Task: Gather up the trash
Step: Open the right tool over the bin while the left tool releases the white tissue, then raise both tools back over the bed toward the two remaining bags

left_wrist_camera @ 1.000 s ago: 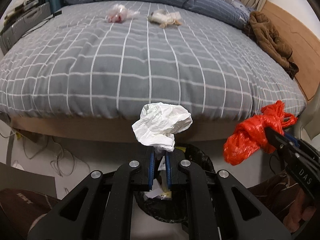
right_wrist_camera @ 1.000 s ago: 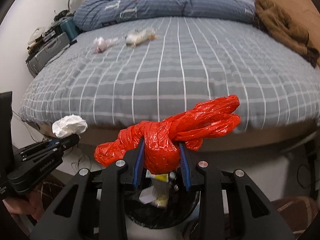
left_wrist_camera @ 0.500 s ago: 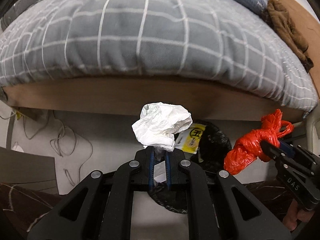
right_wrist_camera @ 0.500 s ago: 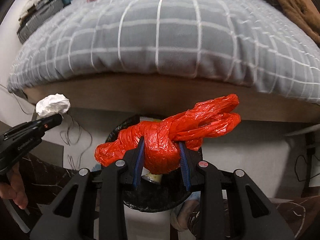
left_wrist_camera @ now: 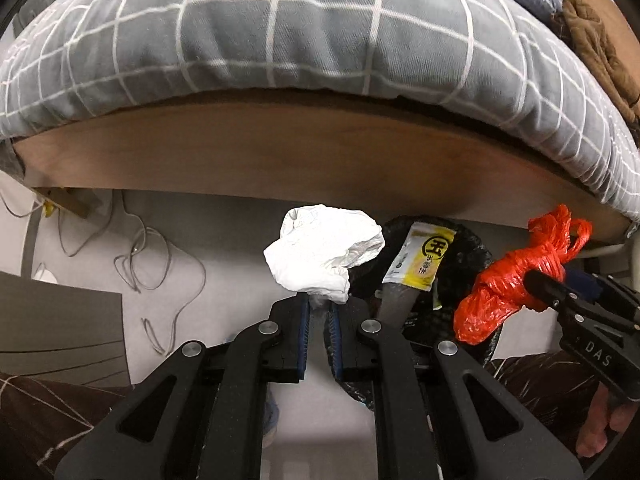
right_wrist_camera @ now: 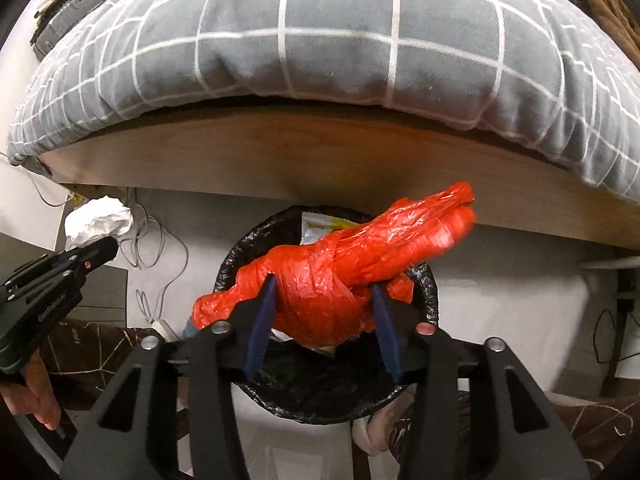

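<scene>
Trash hung above the black-lined bin [right_wrist_camera: 424, 292] — my right hand-held gripper [right_wrist_camera: 324, 308] had just been opening around the red bag [right_wrist_camera: 320, 280], my left hand-held gripper [left_wrist_camera: 319, 312] pinched the white paper wad [left_wrist_camera: 320, 252].

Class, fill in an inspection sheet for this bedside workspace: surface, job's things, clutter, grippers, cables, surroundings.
Surface: pale floor by the bed.
Job's things: white crumpled paper; red plastic bag over black-lined bin, wrappers inside.
Clutter: nothing seen.
Grippers: left gripper shut on the paper; right gripper jaws have just been opening, bag between them.
Cables: loose wires on the floor.
Surroundings: grey checked duvet, wooden bed frame.
</scene>
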Demonstrator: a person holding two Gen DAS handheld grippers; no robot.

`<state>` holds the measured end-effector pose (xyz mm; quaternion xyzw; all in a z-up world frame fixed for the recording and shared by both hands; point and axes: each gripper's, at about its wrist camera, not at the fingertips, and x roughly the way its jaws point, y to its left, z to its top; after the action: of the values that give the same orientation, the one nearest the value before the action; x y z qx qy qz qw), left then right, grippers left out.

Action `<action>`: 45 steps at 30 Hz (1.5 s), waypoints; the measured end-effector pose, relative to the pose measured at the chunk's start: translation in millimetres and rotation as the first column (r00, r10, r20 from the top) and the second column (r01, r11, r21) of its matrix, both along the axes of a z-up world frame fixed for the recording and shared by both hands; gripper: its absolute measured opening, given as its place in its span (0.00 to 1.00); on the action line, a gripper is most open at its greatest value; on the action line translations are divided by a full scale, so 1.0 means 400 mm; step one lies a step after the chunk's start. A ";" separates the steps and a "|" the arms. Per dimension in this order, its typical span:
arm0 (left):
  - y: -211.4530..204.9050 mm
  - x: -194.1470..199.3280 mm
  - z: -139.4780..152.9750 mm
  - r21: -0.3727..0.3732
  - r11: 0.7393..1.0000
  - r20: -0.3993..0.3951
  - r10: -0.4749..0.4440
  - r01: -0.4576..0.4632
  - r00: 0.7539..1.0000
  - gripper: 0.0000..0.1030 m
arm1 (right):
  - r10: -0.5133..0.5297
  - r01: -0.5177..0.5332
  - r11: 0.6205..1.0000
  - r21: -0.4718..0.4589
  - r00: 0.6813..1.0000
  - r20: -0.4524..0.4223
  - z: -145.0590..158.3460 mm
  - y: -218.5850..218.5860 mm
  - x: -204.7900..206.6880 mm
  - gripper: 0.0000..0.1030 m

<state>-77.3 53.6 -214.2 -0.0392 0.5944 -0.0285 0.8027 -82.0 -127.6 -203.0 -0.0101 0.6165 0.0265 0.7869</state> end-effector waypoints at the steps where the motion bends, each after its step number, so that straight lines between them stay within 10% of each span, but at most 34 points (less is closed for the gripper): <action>1: -0.005 0.001 -0.003 0.001 1.000 -0.001 -0.005 0.005 1.000 0.08 | 0.001 -0.001 1.000 -0.005 1.000 0.000 -0.003 0.001 0.002 0.50; 11: -0.101 0.011 -0.045 0.006 0.996 -0.036 -0.083 0.083 0.996 0.08 | -0.035 0.036 0.999 -0.036 0.999 0.028 -0.011 -0.055 -0.022 0.81; 30: -0.340 0.009 -0.102 0.006 0.968 -0.060 -0.250 0.251 0.966 0.09 | -0.210 0.217 0.973 -0.077 0.974 0.085 -0.015 -0.309 -0.082 0.92; 45: -0.340 0.000 -0.094 0.054 0.967 -0.034 -0.249 0.250 0.968 0.71 | -0.203 0.215 0.972 -0.092 0.972 0.117 0.027 -0.299 -0.077 0.92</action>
<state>-77.3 -82.6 -251.7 0.0588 0.6059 -0.1115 0.7855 -112.7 -247.3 -192.4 0.0127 0.5717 -0.0892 0.8155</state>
